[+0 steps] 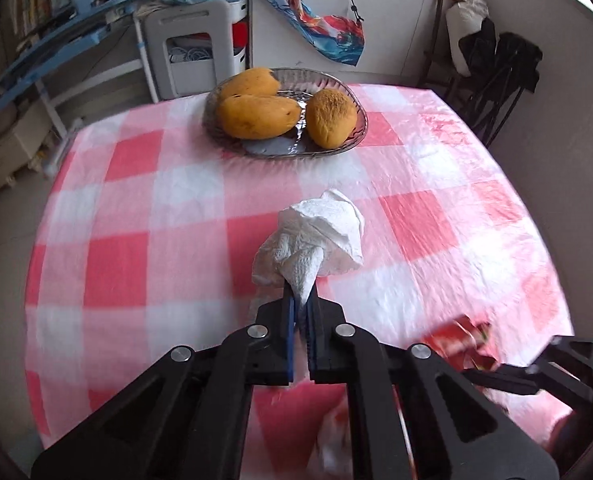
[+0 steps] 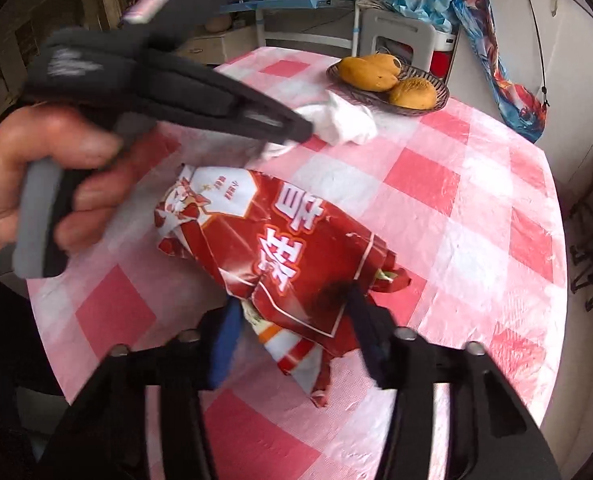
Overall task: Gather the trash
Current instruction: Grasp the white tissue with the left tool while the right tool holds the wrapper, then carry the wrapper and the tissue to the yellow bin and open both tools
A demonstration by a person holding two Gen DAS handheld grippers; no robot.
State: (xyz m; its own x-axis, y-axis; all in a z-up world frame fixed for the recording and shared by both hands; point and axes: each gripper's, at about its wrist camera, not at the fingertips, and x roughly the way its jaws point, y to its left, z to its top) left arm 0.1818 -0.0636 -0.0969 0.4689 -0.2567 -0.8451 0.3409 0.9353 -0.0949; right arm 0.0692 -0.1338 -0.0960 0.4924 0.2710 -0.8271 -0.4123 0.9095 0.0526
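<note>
Item 1: crumpled tissue (image 1: pixel 312 240). White, soft, very light; judged to crush flat under any squeeze and unlikely to slip. Location: pinched by a tail of paper at the tips of the left gripper (image 1: pixel 301 300), with the bulk bunched just ahead of the tips and above the tablecloth (image 1: pixel 136 216). Gripper state: jaws drawn nearly together, clamped on the paper. Hold appears adequate; a deeper bite into the bunched part would be safer if it starts to slide out.

Item 2: red snack bag (image 2: pixel 272 248). Thin printed film, torn and creased, apparently empty or nearly so; judged light, limp, slick-surfaced and noisy, with no fragile contents visible. Location: lying flat on the cloth directly ahead of the right gripper (image 2: pixel 296 324), its near end between the two fingers. Gripper state: jaws spread wide, one finger on each side of the bag's near end; no grip visible yet. Best hold, by judgement: a folded or doubled ridge near that end, since a single flat layer may slide from the pads.

Item 3: bowl (image 1: pixel 352 136) of mangoes (image 1: pixel 256 116). Far ahead of both grippers at the table's back edge; not trash, leave.

Note: right-view fingers are motion-blurred.
</note>
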